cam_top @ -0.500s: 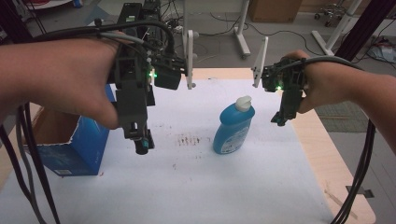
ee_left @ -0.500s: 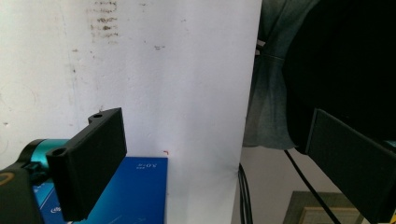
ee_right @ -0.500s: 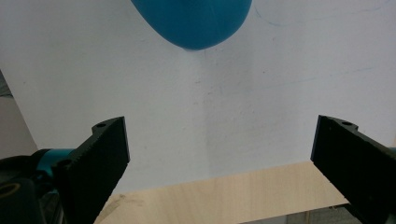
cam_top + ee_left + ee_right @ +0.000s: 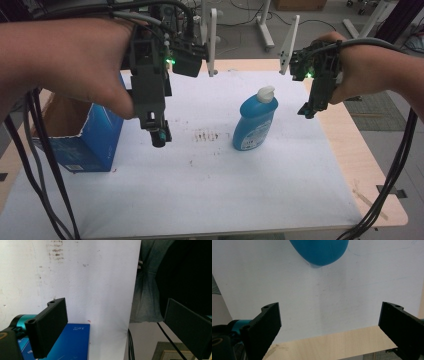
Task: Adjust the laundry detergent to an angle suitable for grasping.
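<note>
Beside right tool [image 4: 306,111], apart: bottle [image 4: 254,120].

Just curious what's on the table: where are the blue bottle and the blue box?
blue bottle [image 4: 255,122], high view, middle of its blue body.
blue box [image 4: 95,142], high view, its front blue wall.

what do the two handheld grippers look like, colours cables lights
Both grippers are black. The left gripper is a long boxy body with a teal part by its flat jaws; the right gripper looks slimmer. Each shows a green light and trails black cables. The forearms are bare.
</note>
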Demonstrator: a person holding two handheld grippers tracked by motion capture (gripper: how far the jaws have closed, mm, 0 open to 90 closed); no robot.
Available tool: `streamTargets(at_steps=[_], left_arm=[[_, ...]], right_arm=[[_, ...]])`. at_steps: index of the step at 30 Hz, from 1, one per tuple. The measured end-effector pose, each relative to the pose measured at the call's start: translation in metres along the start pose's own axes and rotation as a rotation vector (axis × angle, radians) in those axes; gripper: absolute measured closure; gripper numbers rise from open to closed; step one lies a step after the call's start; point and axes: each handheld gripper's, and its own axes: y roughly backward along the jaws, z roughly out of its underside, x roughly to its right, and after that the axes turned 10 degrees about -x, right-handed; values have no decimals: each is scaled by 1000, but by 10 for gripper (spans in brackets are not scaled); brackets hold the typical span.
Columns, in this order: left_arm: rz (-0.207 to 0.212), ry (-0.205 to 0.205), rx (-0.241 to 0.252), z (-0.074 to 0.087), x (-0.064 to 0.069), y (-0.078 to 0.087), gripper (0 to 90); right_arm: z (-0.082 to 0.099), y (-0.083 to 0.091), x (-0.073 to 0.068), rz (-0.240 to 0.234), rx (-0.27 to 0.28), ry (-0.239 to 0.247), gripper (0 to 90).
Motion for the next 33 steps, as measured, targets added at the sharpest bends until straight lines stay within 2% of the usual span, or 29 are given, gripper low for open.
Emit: streamTargets(at_steps=[10, 17, 20, 23, 26, 28, 29, 31, 33], left_arm=[[-4, -4, 5, 0, 1, -1, 50], [12, 30, 36, -2, -2, -7, 50], [12, 52, 76, -6, -4, -11, 50], [20, 49, 103, -10, -9, -15, 50], [17, 69, 145, -15, -15, -19, 50], [18, 68, 152, -17, -18, -20, 50], [7, 81, 169, -22, -23, -23, 50], [5, 89, 178, -23, -25, -23, 50], [4, 112, 223, -28, -30, -26, 50]], right_arm=[[1, 1, -4, 4, -9, 1, 34], [5, 2, -6, 6, -15, -4, 34], [9, 2, -6, 9, -10, -14, 34], [12, 1, -4, 8, -7, -17, 34], [13, -1, -4, 5, -3, -19, 34], [13, -1, -4, 5, -7, -21, 34], [13, -1, -5, 1, -16, -17, 34], [13, -1, -5, 3, -15, -14, 34], [16, 1, -7, 1, -13, -17, 34]])
